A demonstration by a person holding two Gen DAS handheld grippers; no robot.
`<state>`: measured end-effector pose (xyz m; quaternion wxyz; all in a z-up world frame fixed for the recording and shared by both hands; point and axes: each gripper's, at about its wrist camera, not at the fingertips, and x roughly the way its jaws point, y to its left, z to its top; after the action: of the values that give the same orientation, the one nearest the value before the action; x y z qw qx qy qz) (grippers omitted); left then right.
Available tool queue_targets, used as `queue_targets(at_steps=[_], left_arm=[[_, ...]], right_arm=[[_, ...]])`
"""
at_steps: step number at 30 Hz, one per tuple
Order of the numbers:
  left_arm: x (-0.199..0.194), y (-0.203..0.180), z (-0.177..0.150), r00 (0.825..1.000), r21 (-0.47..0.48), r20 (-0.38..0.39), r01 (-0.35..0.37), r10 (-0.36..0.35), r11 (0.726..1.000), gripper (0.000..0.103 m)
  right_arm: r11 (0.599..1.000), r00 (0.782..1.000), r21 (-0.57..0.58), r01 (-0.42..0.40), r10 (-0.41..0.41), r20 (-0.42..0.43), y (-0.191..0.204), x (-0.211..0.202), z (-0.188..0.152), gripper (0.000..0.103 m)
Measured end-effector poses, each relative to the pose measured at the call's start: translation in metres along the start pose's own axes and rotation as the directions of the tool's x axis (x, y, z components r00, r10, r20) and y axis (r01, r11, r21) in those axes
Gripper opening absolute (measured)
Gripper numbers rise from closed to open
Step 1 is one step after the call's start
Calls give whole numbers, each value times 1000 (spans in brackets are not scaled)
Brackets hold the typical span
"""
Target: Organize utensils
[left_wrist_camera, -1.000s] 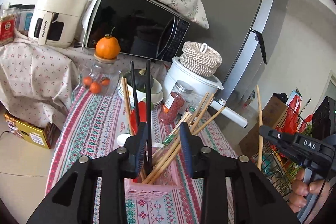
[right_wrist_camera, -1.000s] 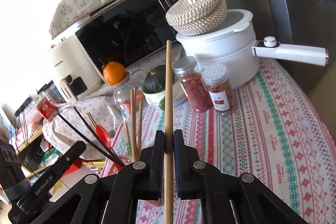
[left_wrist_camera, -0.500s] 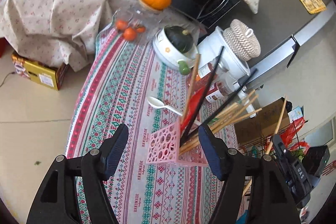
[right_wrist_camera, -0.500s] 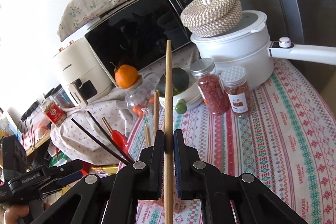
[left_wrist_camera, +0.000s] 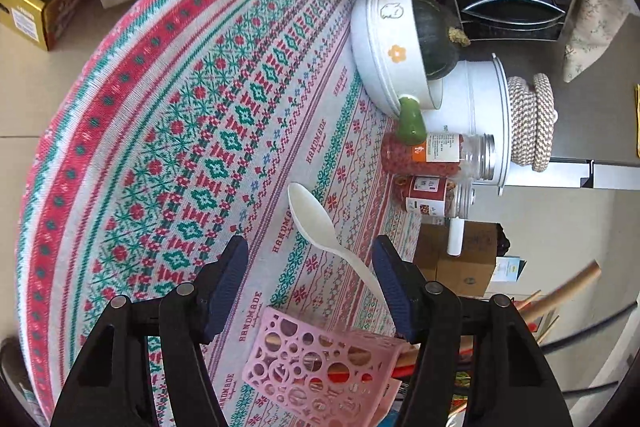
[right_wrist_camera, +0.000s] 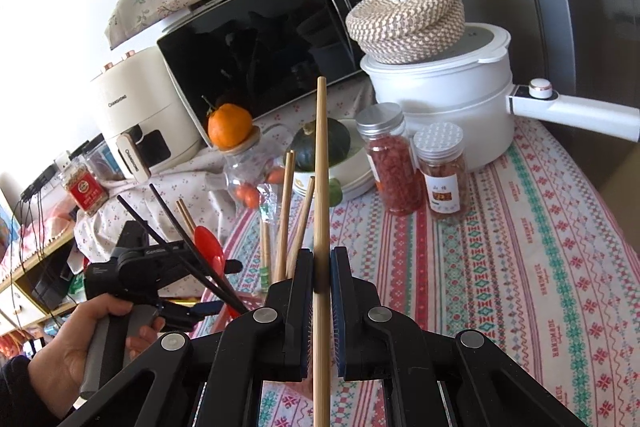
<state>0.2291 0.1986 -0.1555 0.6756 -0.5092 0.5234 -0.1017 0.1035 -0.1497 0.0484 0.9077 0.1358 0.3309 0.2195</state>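
Overhead, "HANDMADE" repeats across the striped tablecloth (left_wrist_camera: 168,131) while the left gripper (left_wrist_camera: 310,291), jaws just narrowed yet apart and empty, tilts over a white spoon (left_wrist_camera: 320,227) beside the pink utensil basket (left_wrist_camera: 320,367). Alongside, the right gripper (right_wrist_camera: 321,267) clamps an upright wooden chopstick (right_wrist_camera: 321,163) before a "CHANGHONG" appliance (right_wrist_camera: 136,115).

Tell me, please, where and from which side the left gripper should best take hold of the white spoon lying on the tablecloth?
Probably the thin handle, from above: it lies flat between the open left gripper fingers, narrower than the white spoon bowl, clear of the pink holder.
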Motion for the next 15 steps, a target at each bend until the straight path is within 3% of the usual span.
queue_targets(at_steps=[6, 13, 15], left_arm=[[30, 3, 3, 998, -41, -57, 13, -15, 999, 50], [43, 5, 7, 1000, -56, -20, 5, -7, 998, 11], [45, 6, 9, 1000, -57, -10, 7, -8, 998, 12]], right_arm=[[1000, 1000, -11, 5, -5, -5, 1, 7, 1, 7], [1000, 1000, -12, -2, 2, -26, 5, 19, 0, 7], [1000, 1000, -17, -7, 6, -29, 9, 22, -1, 7]])
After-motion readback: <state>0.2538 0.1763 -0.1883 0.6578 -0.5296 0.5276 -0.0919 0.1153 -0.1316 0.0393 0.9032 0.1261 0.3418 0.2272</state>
